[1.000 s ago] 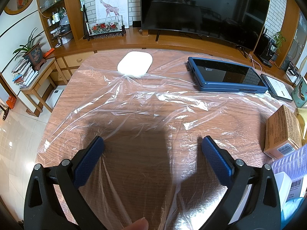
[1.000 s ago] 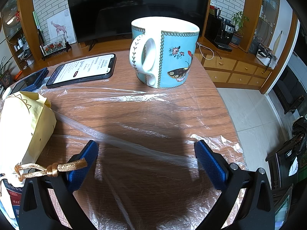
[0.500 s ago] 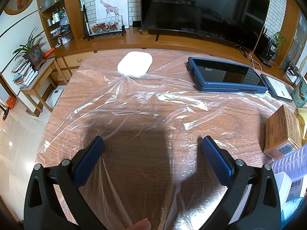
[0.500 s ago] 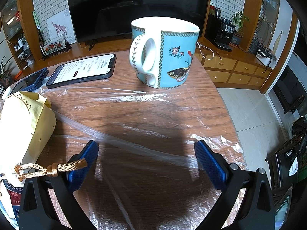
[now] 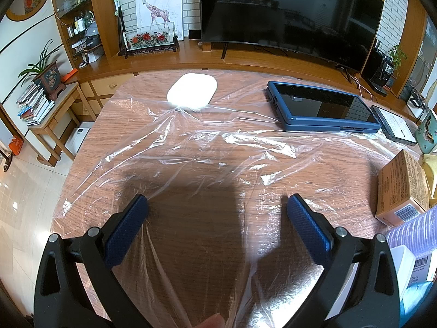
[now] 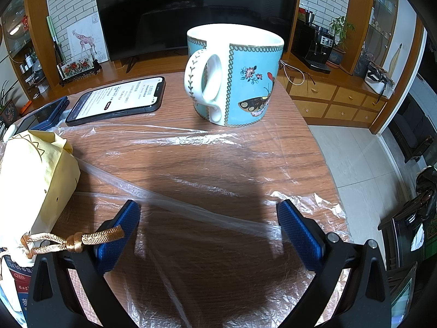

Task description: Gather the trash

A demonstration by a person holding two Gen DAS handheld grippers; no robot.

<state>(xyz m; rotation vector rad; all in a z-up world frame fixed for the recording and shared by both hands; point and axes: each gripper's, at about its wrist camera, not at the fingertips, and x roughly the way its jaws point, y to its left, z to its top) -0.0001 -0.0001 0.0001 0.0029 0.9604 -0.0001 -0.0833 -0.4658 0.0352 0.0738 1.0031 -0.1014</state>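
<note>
- The trash here is a big crinkled clear plastic sheet (image 5: 207, 147), spread flat over most of the wooden tabletop (image 5: 87, 142). It reaches from the near edge almost to the far edge, and in the right wrist view the same plastic sheet (image 6: 218, 147) runs right up to the tabletop's right edge.
- Left gripper (image 5: 217, 207) hangs low over the near part of the sheet, blue pads spread wide apart, nothing between them.
- Right gripper (image 6: 209, 213) is the same deal: wide apart and empty, hovering over a stretched fold of the plastic near the right edge.
- A white oval pad-looking thing (image 5: 192, 91) sits at the far edge, on top of the sheet's far rim from what I can see.
- A tablet in a blue case (image 5: 322, 106) lies toward the far right, just past the plastic, with a phone (image 6: 117, 99) beside it, screen lit.
- A teal mug with a butterfly (image 6: 235, 73) stands upright by the far right corner, handle facing the camera, touching or just off the sheet's edge, can't tell which.
- A yellow drawstring pouch (image 6: 35, 180) sits near the middle of the near side, its gold cord (image 6: 73, 242) draped across the right gripper's left finger.
- A small cardboard box (image 5: 401, 188) rests next to the pouch, at the sheet's edge.
</note>
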